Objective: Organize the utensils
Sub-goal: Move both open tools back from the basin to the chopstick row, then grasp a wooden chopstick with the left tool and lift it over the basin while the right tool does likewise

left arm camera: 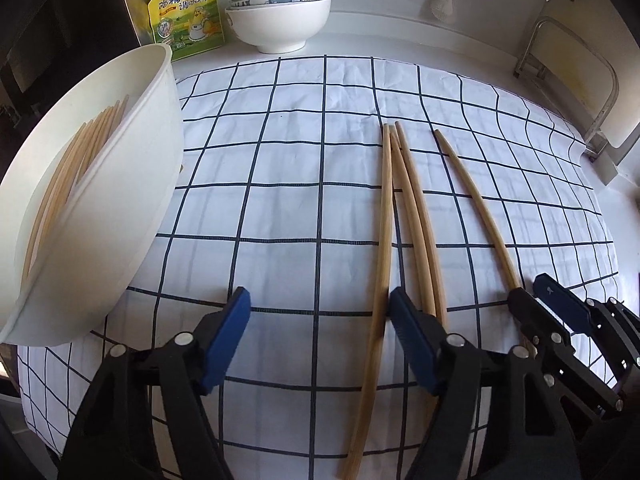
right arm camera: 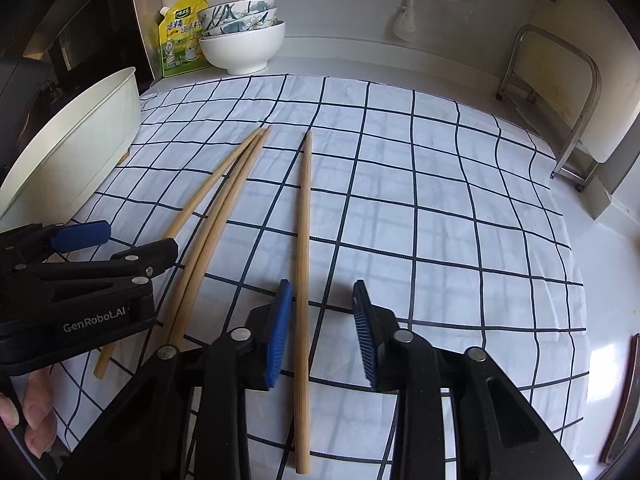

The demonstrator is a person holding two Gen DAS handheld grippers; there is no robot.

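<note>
From the left wrist, the left gripper (left arm camera: 318, 310) stands open over bare checked cloth (left arm camera: 280, 168); three bamboo chopsticks (left arm camera: 404, 208) lie at its right finger, the white tub (left arm camera: 120, 200) beyond its left.

From the right wrist, the right gripper (right arm camera: 322, 308) straddles a lone bamboo chopstick (right arm camera: 305, 240), pads not pressing; clear cloth runs rightward to its edge.

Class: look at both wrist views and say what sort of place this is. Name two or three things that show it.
Most likely a home kitchen counter. Stacked bowls and a yellow seasoning pouch stand against the back wall, and bamboo chopsticks lie on a checked cloth beside a white tub holding more chopsticks.
</note>
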